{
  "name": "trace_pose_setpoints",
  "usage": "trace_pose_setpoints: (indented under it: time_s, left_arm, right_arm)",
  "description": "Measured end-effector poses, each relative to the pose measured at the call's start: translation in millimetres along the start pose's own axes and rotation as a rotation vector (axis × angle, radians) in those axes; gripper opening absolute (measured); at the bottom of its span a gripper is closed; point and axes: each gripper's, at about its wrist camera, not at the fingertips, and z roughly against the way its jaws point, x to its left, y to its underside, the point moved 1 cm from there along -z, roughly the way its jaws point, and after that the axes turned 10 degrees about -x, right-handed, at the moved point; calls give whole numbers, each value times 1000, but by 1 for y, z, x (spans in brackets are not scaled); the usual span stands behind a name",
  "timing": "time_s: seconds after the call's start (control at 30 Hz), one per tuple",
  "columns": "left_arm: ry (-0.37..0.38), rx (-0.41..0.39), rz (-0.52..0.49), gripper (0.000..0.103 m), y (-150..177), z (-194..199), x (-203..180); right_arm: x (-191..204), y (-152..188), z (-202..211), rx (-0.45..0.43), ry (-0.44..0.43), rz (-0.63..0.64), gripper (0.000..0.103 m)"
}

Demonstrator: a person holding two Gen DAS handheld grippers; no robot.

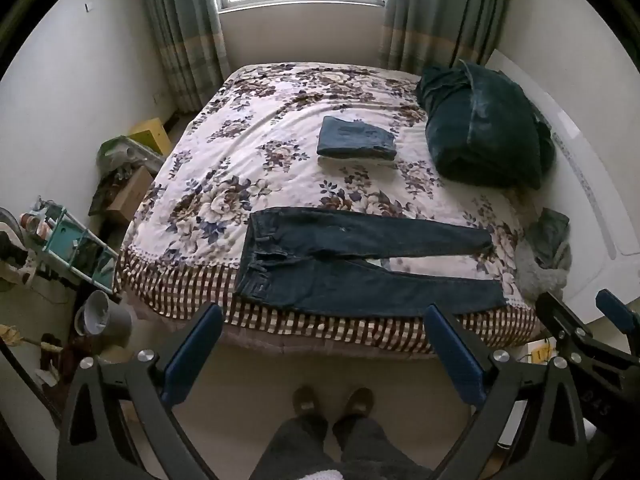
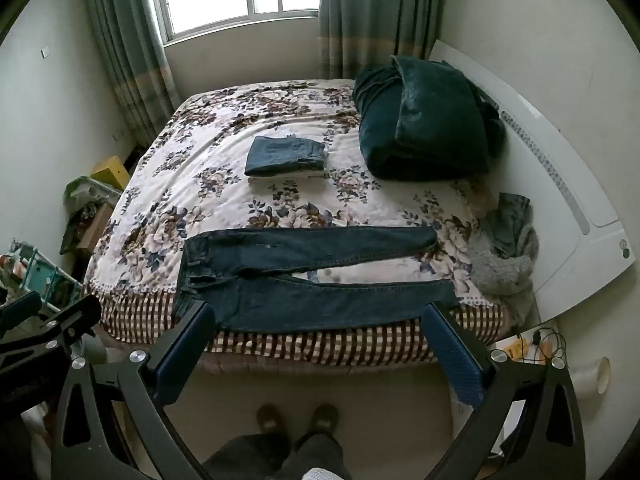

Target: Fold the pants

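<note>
Flat beyond both wide-apart tools point(image 1: 320, 350) point(image 2: 320, 346), unfolded pants point(image 1: 352, 268) on the bed point(image 1: 224, 184).

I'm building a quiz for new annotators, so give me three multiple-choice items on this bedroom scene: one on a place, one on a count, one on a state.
1. Where does the waistband of the spread-out jeans point?
A. Toward the left side of the bed
B. Toward the window
C. Toward the green blanket

2. How many folded jeans lie mid-bed?
A. None
B. One
C. Three

3. How do both grippers stand?
A. Shut on the jeans
B. Open, holding nothing
C. Shut on the blanket

Answers:
1 A, the waistband sits left and the legs run right across the bed.
2 B, a single folded pair rests there.
3 B, the left gripper and right gripper hover spread wide before the bed edge.
</note>
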Motion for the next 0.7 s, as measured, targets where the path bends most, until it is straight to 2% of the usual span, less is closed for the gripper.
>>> trace_pose_setpoints:
  time_s: [0.7]
  left_arm:
    - [-13,-11,-2,103,0,-1,12]
  right_arm:
    - [0,0,0,9,11,11,103]
